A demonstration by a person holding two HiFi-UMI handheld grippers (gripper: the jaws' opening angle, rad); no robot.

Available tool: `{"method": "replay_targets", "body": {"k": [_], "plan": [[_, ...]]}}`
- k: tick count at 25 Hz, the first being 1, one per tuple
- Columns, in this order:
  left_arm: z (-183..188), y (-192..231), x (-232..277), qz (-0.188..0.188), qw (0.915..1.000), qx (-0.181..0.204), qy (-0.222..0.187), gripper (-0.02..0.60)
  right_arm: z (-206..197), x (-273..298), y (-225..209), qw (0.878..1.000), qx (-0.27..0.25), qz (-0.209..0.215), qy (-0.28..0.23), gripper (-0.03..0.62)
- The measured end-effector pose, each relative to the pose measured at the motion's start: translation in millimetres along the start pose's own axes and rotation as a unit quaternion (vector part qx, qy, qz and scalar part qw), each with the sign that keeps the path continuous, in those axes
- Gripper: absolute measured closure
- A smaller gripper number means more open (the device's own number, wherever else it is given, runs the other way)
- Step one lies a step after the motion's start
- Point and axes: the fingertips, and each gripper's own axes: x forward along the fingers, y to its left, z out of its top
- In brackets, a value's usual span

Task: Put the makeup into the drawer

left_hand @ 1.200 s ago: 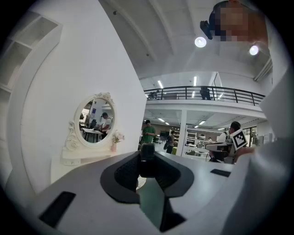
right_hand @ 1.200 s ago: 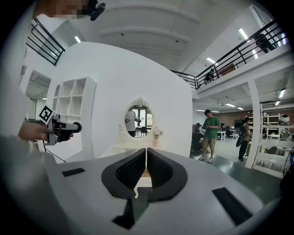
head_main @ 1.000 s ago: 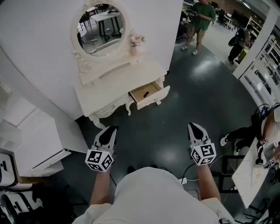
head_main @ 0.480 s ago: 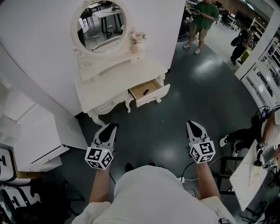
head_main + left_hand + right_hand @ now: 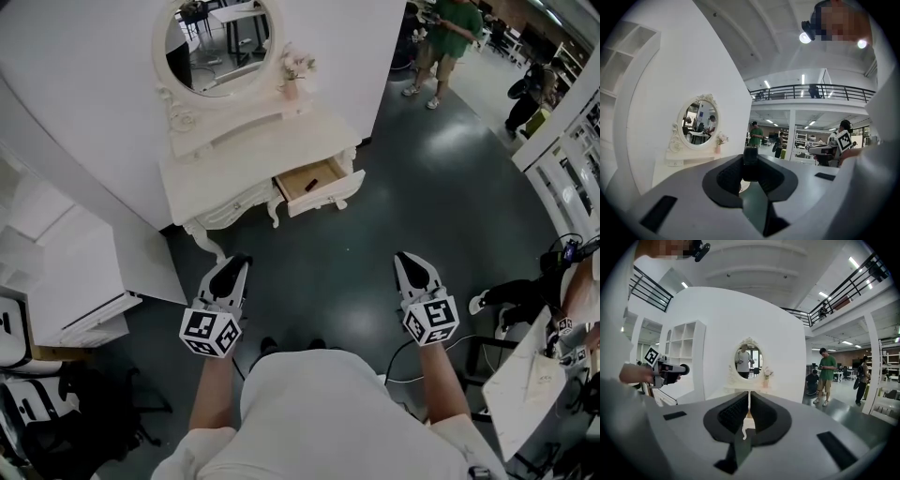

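Observation:
A white vanity table (image 5: pixel 234 164) stands against the wall ahead. Its drawer (image 5: pixel 325 200) is pulled open, and a small dark makeup piece (image 5: pixel 311 185) lies inside. My left gripper (image 5: pixel 233 263) hovers over the dark floor well short of the vanity. In the left gripper view it (image 5: pixel 750 157) is shut on a short dark makeup tube (image 5: pixel 750 164) that stands upright between the pads. My right gripper (image 5: pixel 411 259) is level with the left. In the right gripper view it (image 5: pixel 749 401) is shut, with only a thin slit between the pads and nothing in it.
An oval mirror (image 5: pixel 214 42) and a flower vase (image 5: pixel 293 82) sit on the vanity's upper shelf. A white shelf unit (image 5: pixel 66 272) stands to the left. A person in green (image 5: pixel 450 33) stands at the back right, and a table (image 5: pixel 525 375) is at the right.
The vanity and the open drawer have slid a little upward in the head view. Both grippers keep the same stance and the same jaw states.

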Motion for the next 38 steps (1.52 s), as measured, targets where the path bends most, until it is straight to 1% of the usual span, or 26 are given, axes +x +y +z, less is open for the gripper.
{"method": "replay_targets", "body": {"k": [9,17,21,26,38], "plan": [[-7.5,-23.5,7.0,0.009,0.9999,-0.005,0.002,0.502,-12.2,-2.2,-16.6,1.0,0.004,0.017,0.009,0.559],[-9.1,-19.5,22.1,0.007,1.0,-0.004,0.004,0.502,-16.3,11.7,-22.3,1.0,0.004,0.023,0.017,0.559],[-8.4,-8.9,37.3,-0.003,1.0,-0.004,0.004,0.502,-15.1,26.0,-27.0,1.0,0.003,0.017,0.021,0.559],[-2.7,11.5,68.6,-0.016,0.9998,-0.004,0.007,0.502,-12.4,52.4,-37.5,1.0,0.01,0.002,0.024,0.559],[13.1,79.5,155.0,-0.054,0.9981,-0.007,0.028,0.502,2.1,141.3,-48.3,0.999,0.02,-0.022,0.044,0.559]]}}
